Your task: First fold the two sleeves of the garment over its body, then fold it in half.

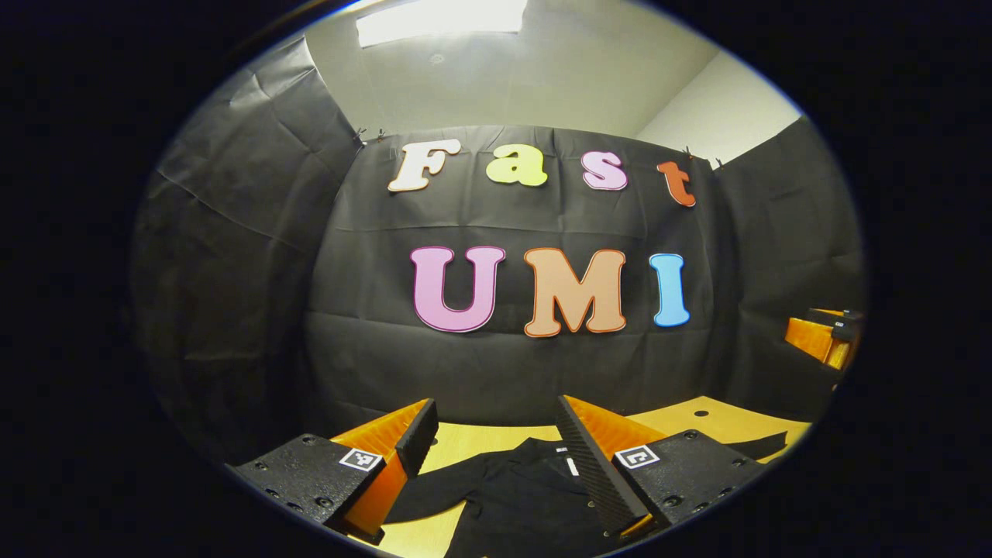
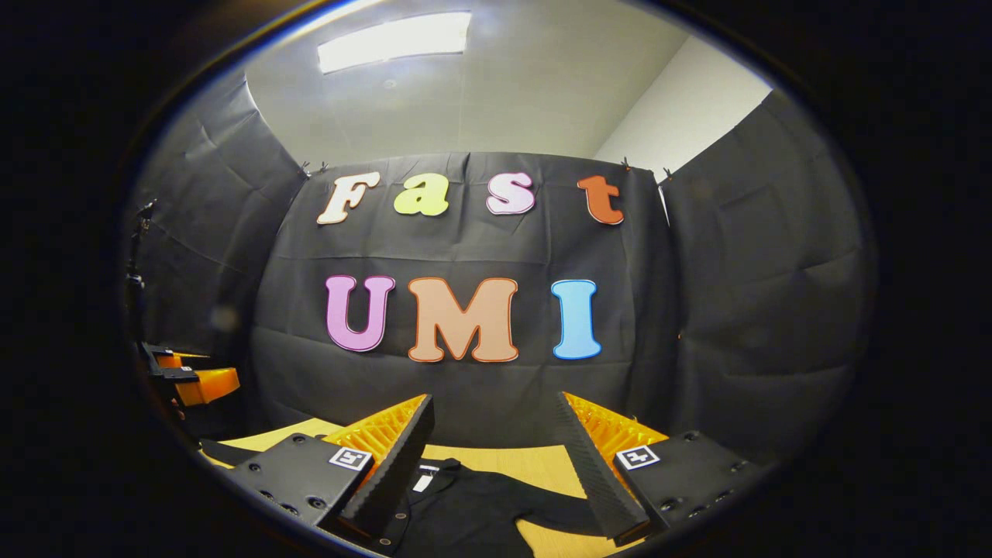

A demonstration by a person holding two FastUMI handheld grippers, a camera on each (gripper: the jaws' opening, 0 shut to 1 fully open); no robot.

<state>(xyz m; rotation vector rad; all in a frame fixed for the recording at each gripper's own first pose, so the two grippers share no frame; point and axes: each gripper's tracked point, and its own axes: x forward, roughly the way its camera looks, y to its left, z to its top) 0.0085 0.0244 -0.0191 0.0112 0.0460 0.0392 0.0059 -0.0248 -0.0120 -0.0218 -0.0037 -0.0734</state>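
Note:
A black short-sleeved garment [image 1: 511,488] lies spread flat on the wooden table [image 1: 713,415], collar toward the booth wall. One sleeve [image 1: 418,508] sticks out to the left and the other [image 1: 763,446] to the right. My left gripper [image 1: 496,407] hovers above the garment's left half, open, with nothing between its fingers. In the right gripper view the garment [image 2: 465,504] lies below my right gripper [image 2: 494,403], which is also open and holds nothing. A sleeve [image 2: 558,515] runs under its right finger.
The right gripper's body [image 1: 825,337] shows at the right edge of the left gripper view. The left gripper's body [image 2: 190,380] shows at the left edge of the right gripper view. Bare tabletop [image 2: 535,461] lies between the garment and the black cloth wall.

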